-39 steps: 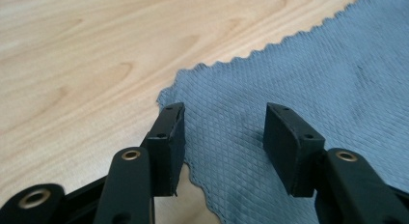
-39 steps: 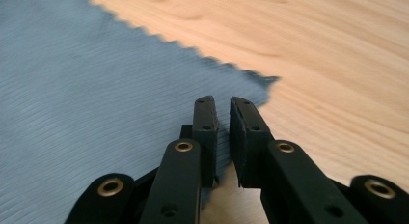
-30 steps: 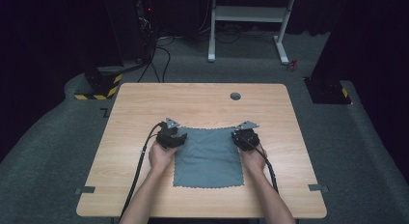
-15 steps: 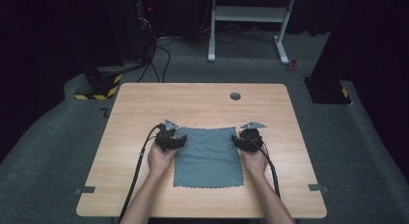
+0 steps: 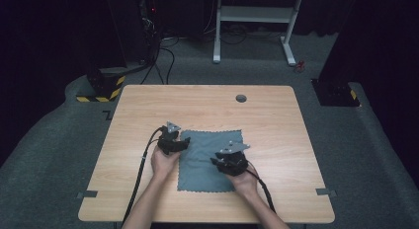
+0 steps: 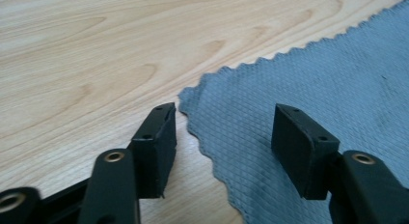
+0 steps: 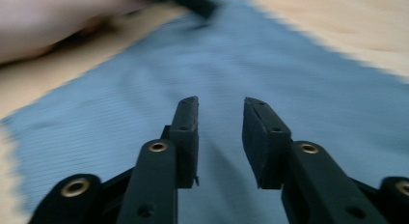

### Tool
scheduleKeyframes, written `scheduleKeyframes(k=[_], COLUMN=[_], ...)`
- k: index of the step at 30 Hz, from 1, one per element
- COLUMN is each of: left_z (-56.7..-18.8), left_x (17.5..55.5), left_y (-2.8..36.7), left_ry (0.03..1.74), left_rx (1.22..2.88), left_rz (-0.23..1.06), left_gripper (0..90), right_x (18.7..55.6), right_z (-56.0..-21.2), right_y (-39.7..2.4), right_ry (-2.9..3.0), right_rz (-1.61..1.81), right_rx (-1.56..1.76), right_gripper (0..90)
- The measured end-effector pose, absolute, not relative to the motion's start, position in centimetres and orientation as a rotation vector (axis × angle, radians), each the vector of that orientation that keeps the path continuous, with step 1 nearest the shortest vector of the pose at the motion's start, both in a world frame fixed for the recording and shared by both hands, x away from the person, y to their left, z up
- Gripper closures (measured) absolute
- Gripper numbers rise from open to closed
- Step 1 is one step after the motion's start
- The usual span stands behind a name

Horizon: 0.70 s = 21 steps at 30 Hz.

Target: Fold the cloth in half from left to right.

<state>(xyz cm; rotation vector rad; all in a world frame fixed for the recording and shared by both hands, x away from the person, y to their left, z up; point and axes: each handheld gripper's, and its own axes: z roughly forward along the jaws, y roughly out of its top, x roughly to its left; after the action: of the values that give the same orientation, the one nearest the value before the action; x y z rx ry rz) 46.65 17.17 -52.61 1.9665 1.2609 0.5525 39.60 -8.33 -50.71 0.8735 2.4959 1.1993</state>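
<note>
A grey-blue cloth with a scalloped edge lies flat on the wooden table. My left gripper sits at the cloth's far left corner. Its jaws stand wide apart, one over bare wood, the other over the cloth. They have just been closing a little, and only the flat corner lies beneath them. My right gripper hovers over the middle right of the cloth. Its jaws have a narrow gap, have just been closing, and grip nothing.
A small dark round hole marks the far side of the table. Grey tape tabs sit near the front corners. A white frame and a striped base stand on the floor behind.
My right gripper left the cloth's far right corner and moved nearer and leftward over the cloth's middle. The left gripper stayed at its corner.
</note>
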Motion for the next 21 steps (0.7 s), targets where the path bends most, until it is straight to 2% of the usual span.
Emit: scheduleKeyframes(k=[12, 21], left_z=[-52.4, -52.2], left_x=[47.7, 48.5], left_y=[17.9, 18.0], left_ry=[1.286, 1.299], left_rx=[1.985, 1.993], left_rz=[0.572, 0.555], left_gripper=[47.2, 46.1], right_x=[34.0, 32.4], right_z=[-51.3, -52.3], right_y=[-0.7, 0.9], right_ry=[2.644, 2.697], right_rz=[1.226, 1.212], right_rx=[0.52, 0.455], right_gripper=[70.6, 61.7])
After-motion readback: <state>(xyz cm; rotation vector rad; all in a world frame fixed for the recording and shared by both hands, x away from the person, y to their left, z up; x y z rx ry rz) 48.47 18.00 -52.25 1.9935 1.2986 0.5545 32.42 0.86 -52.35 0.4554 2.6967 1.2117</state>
